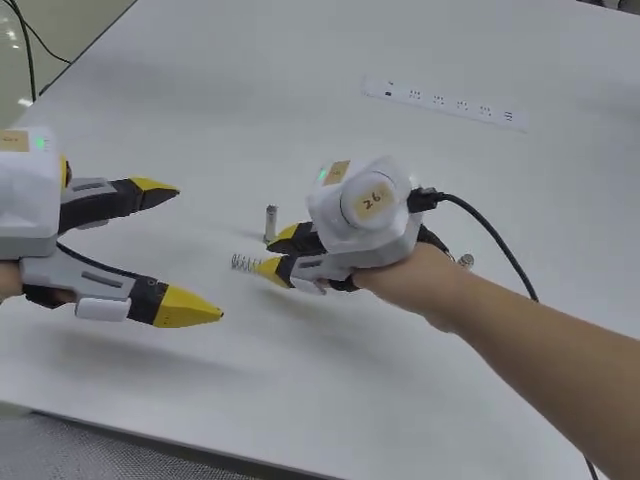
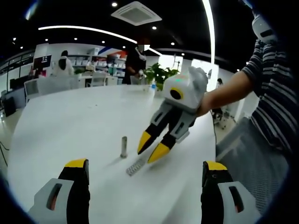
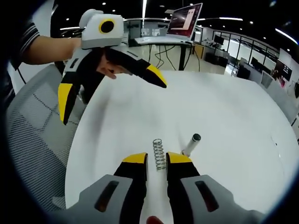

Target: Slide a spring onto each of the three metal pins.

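R tongs (image 3: 158,158) are held low over the tabletop (image 1: 300,60), bottom ctr of the right gripper view. The tips are drawn to a narrow gap, w/ the near end of the spring (image 3: 159,153) lying between them. A sliver of tabletop is seen beside the coil, so no firm pinch is judged: tongs slightly open, nothing clamped. The spring is laid flat, lengthwise along the tongs' line. That is prob. the reason for the low, level approach: taken by one end, the other end is left free to be fed over a pin. The pin (image 3: 190,145) is seen just right of the spring in that frame, near but apart.

L tongs (image 1: 170,250) are held wide open at the left edge of the head view, nothing between the tips, well apart from the work. They are judged to be parked on standby, perhaps to steady the pin.

Now, view vs view. A side-on look is given by the left gripper view: the pin is shown upright, left of ctr, and the spring flat on the tabletop under the R tips. A power strip (image 1: 445,103) at upper right is added by the head view. So is a small metal bit (image 1: 465,260) beside the wrist, poss. another pin but too small to tell. No spring is on this pin yet; the task is judged barely begun.
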A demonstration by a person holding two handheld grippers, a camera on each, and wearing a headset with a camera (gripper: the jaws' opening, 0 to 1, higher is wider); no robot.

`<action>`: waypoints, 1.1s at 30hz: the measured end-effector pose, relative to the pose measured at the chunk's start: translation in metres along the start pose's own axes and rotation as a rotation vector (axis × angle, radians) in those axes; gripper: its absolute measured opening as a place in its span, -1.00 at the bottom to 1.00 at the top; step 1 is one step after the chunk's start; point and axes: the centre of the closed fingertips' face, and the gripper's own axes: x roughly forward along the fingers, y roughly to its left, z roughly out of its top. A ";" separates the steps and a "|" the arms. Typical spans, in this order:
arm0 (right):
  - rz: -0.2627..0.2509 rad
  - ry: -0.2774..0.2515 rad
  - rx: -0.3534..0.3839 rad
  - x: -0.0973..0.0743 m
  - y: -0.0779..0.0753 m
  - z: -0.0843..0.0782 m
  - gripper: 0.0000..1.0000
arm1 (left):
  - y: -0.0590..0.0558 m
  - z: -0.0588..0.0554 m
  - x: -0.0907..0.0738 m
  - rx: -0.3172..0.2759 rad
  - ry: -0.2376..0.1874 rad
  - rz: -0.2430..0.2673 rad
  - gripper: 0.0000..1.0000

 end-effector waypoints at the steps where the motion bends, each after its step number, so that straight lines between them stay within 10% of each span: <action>1: 0.001 0.009 -0.002 0.002 0.000 -0.002 -0.73 | 0.000 0.000 0.000 0.000 0.000 0.001 0.96; 25: 0.014 0.076 -0.040 0.019 0.002 -0.021 -0.83 | -0.002 -0.002 0.000 -0.006 0.010 0.006 0.96; 33: 0.003 0.059 -0.063 0.002 0.002 -0.016 -0.84 | -0.006 0.000 0.003 0.001 0.013 -0.005 0.96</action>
